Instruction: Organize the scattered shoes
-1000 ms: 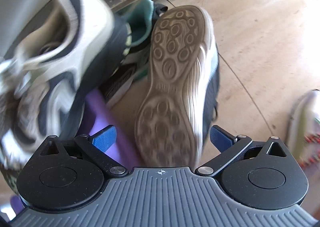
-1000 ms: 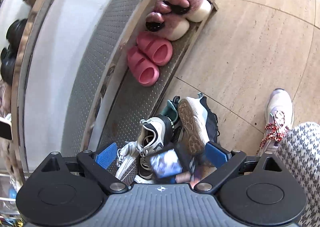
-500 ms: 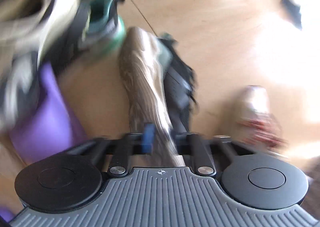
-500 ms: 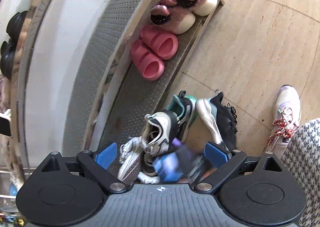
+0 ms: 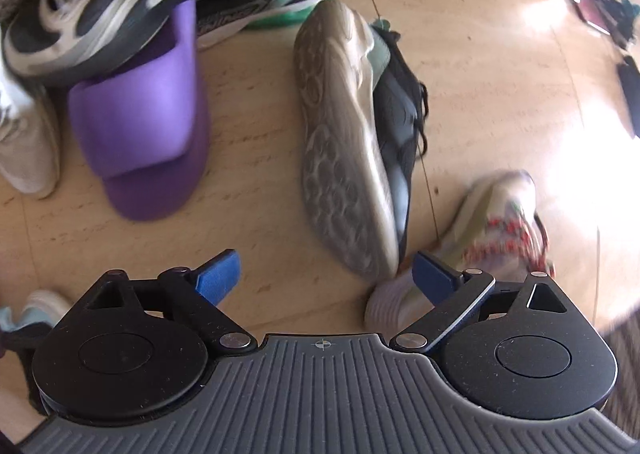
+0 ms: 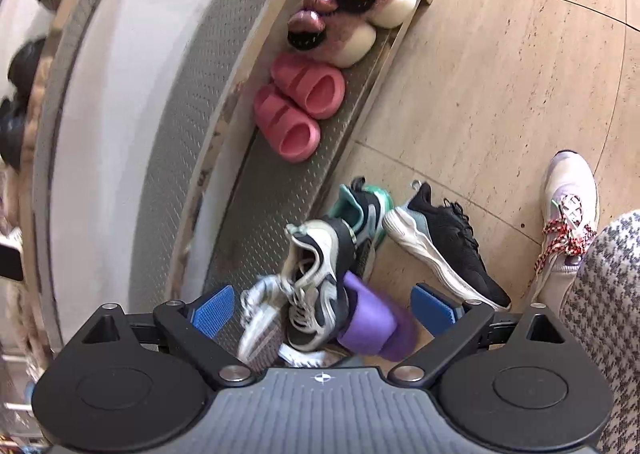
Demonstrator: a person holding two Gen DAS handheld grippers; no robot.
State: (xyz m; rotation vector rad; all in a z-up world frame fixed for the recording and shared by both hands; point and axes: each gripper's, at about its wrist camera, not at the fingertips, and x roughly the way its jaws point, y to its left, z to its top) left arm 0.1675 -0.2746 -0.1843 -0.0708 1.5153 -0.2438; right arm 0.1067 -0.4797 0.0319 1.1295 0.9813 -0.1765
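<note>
Black mesh sneaker [image 5: 400,122] on side, nubbed sole showing; left tool [image 5: 326,278] opening, empty; right tool [image 6: 322,308] spread

- The floor [image 6: 500,74] looks like polished stone tile, beige and faintly veined, with a soft sheen.
- The rack shelf [image 6: 272,190] is grey metal sheet with a raised studded pattern, edged in worn wood-look trim.
- The pink slides [image 6: 300,106] are smooth, matt moulded foam.
- The purple slide [image 5: 148,118] is the same kind of matt, seamless foam.
- The fluffy slippers [image 6: 348,18] are pink plush fur with glossy pads.
- The black sneaker [image 6: 448,238] has a knit mesh upper; its rubber sole [image 5: 340,134] is tan with round treads.
- The gripper pads [image 6: 212,312] are blue ribbed plastic on matt black arms.
- The trouser leg [image 6: 604,314] is woven houndstooth cloth.
</note>
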